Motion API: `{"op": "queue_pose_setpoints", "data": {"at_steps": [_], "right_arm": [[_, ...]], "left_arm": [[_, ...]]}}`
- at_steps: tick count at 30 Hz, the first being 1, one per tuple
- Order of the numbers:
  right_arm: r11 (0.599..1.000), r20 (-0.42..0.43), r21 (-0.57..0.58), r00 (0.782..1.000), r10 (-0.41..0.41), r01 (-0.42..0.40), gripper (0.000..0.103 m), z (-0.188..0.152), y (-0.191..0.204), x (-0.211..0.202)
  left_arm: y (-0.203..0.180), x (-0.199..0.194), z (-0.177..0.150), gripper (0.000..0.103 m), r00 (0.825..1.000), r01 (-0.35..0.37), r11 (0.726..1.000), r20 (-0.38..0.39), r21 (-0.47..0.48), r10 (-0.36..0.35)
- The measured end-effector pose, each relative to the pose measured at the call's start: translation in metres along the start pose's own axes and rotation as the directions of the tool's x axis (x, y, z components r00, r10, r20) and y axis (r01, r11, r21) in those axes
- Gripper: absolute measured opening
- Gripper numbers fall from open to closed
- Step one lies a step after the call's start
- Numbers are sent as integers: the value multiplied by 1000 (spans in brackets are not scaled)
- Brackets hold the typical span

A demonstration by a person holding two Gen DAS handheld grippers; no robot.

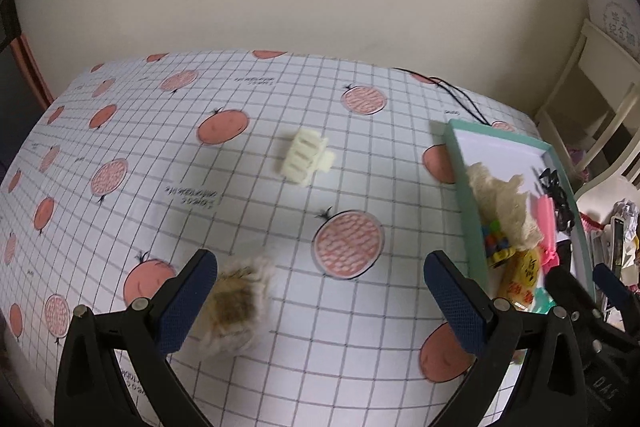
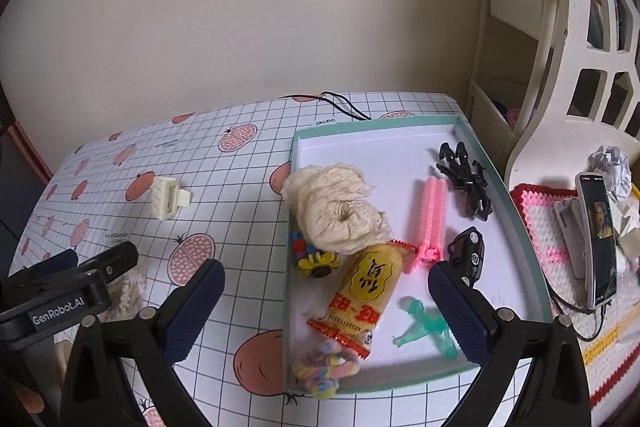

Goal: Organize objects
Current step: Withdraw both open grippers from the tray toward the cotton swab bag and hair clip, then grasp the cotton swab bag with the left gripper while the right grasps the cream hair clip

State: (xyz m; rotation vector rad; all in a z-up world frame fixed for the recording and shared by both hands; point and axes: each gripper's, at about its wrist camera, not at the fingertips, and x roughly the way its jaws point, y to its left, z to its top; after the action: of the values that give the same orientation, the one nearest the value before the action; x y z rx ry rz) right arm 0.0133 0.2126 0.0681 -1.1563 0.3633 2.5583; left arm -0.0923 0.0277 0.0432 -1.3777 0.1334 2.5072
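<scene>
A furry beige-brown pompom (image 1: 236, 307) lies on the gridded tablecloth, just inside the left finger of my open left gripper (image 1: 320, 303). A cream hair claw clip (image 1: 306, 157) (image 2: 168, 201) lies farther out on the cloth. The teal-rimmed tray (image 2: 400, 121) (image 1: 466, 187) holds a cream scrunchie (image 2: 340, 211), a yellow snack packet (image 2: 366, 297), a pink clip (image 2: 432, 223), a black claw clip (image 2: 466, 179), a black toy car (image 2: 468, 253), a green figure (image 2: 426, 327) and a pastel twisted hair tie (image 2: 326, 369). My right gripper (image 2: 326, 311) hangs open above the tray's near half, empty.
A black cord (image 2: 344, 107) runs off the table's far edge. A white shelf unit (image 2: 560, 47) stands to the right, with a phone (image 2: 598, 239) on a crocheted mat (image 2: 548, 227). The wall is behind. The left gripper body (image 2: 68, 291) shows at the right wrist view's left.
</scene>
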Motion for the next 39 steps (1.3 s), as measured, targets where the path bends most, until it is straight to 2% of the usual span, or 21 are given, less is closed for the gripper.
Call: {"op": "queue_pose_setpoints", "data": {"at_steps": [10,17,29,39], "right_arm": [[1000,2,5,1000,21,-21,103,-3,17,-2],[999,-18,-10,999,32,-33,103,-6,39,11],[998,-46,-44,998,38,-40,103,-13,66,28],[998,-59,-55,998,33,-36,103,-15,74,36]], "left_arm": [[34,6,-12,103,999,-30,999,-22,-35,29],[57,26,-21,103,996,-39,997,-82,-64,34],[63,59,-38,103,984,-86,995,-163,-51,77],[67,75,-46,103,973,-86,992,-222,-95,63]]}}
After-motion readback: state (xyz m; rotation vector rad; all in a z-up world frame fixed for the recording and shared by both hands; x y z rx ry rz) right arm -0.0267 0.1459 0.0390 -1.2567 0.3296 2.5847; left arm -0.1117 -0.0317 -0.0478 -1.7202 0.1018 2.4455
